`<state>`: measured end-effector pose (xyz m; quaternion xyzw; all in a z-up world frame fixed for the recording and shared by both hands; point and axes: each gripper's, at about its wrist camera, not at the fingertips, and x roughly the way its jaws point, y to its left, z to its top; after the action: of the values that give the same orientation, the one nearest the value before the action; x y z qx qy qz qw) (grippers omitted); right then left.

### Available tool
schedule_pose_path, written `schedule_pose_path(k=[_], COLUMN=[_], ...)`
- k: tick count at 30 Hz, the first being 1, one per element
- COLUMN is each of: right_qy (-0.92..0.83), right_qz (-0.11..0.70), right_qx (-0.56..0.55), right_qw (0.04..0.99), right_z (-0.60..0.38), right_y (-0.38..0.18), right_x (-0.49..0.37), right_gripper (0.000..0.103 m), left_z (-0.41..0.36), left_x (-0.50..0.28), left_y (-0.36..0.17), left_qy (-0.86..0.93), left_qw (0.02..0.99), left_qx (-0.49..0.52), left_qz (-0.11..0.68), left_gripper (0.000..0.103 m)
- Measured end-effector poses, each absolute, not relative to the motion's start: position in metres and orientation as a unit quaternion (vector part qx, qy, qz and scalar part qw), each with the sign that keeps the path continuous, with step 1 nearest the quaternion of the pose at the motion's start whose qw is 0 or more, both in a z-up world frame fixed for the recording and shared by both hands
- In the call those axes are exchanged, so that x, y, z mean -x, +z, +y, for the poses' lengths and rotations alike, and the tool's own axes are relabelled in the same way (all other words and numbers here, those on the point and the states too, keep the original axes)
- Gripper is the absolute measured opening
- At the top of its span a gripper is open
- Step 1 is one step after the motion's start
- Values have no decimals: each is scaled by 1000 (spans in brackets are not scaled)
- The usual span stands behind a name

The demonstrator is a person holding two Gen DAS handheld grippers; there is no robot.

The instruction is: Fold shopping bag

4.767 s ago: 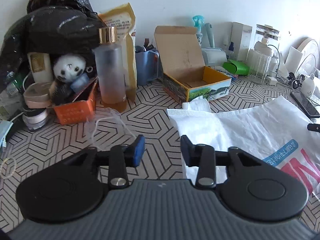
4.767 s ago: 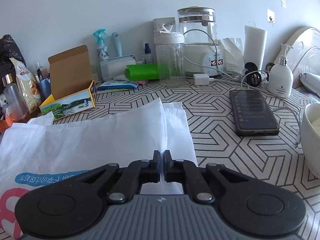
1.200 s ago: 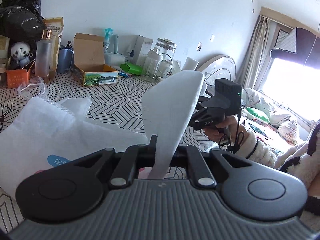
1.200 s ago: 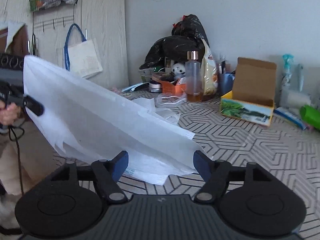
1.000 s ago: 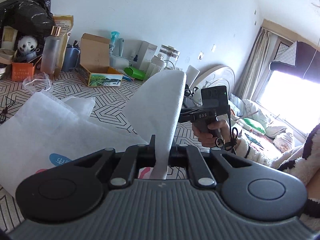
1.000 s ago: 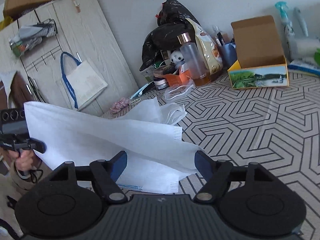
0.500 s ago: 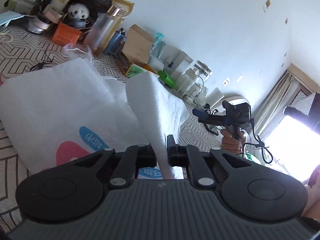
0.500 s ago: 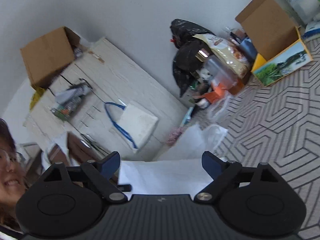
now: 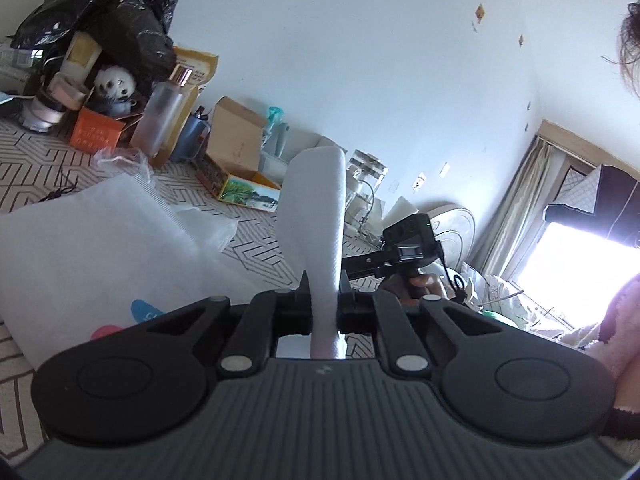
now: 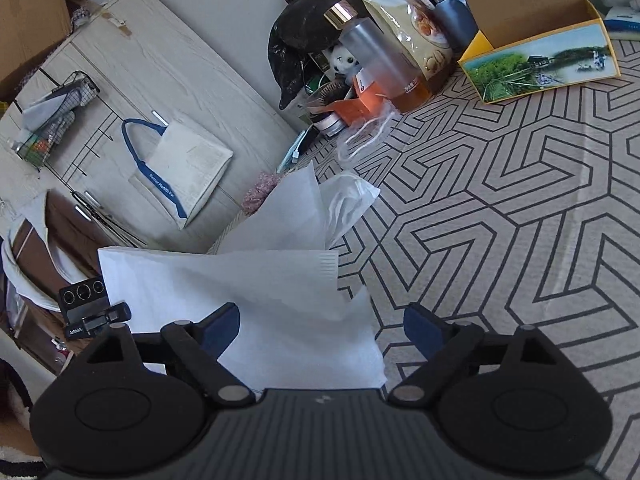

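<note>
- Pinching a fold of the white shopping bag [image 9: 316, 216] in my left gripper [image 9: 324, 308] — jaws closed tight on the fabric, which stands up in a curved flap.
- Rest of bag lies on the patterned table [image 10: 520, 208], printed side down by the blue/red logo [image 9: 140, 310].
- My right gripper [image 10: 322, 326] is spread wide w/ nothing held — bag edge sits between its fingers, not touching.
- Cardboard box [image 10: 536, 32] near the back wall.

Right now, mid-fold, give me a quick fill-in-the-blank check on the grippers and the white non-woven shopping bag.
1. The left gripper is ____ on the white non-woven shopping bag.
2. The right gripper has its jaws ____.
3. The open cardboard box with the landscape print stands on the ____-patterned table.

Missing words: shut; open; geometric
</note>
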<state>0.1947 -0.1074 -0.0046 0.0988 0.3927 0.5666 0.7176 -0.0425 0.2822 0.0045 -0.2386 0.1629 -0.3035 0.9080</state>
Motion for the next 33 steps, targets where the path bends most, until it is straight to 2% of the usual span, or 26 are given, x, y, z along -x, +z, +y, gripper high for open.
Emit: schedule_pose_path(k=[6, 7, 8, 9, 11, 13, 20, 25, 31, 33], right_qy=[599, 604, 609, 614, 624, 634, 667, 663, 624, 604], right_qz=[365, 360, 355, 350, 341, 331, 296, 299, 395, 427], right_qx=[-79, -76, -73, -69, -63, -56, -32, 17, -6, -24], right_qw=[709, 707, 706, 704, 700, 697, 682, 686, 674, 673], right_z=[-94, -92, -90, -88, -83, -79, -63, -5, 68, 81], right_y=[9, 12, 14, 16, 21, 26, 44, 89, 64, 49], right_x=[-184, -183, -181, -179, -176, -172, -161, -175, -233, -254], right_gripper=[89, 79, 64, 57, 18, 8, 7, 8, 8, 8], left_z=[286, 287, 289, 290, 293, 294, 312, 339, 371, 377], left_x=[45, 44, 43, 42, 40, 39, 68, 78, 54, 43], left_y=[6, 6, 5, 5, 4, 7, 12, 15, 8, 5], left_qy=[-316, -316, -316, -315, -315, -312, -269, -198, -111, -74], left_qw=[903, 903, 902, 902, 902, 904, 924, 941, 948, 950], left_qx=[246, 249, 251, 253, 257, 257, 258, 269, 283, 279], left_qz=[154, 153, 151, 150, 147, 141, 82, 59, 91, 116], left_gripper=[8, 8, 8, 8, 8, 8, 8, 9, 11, 22])
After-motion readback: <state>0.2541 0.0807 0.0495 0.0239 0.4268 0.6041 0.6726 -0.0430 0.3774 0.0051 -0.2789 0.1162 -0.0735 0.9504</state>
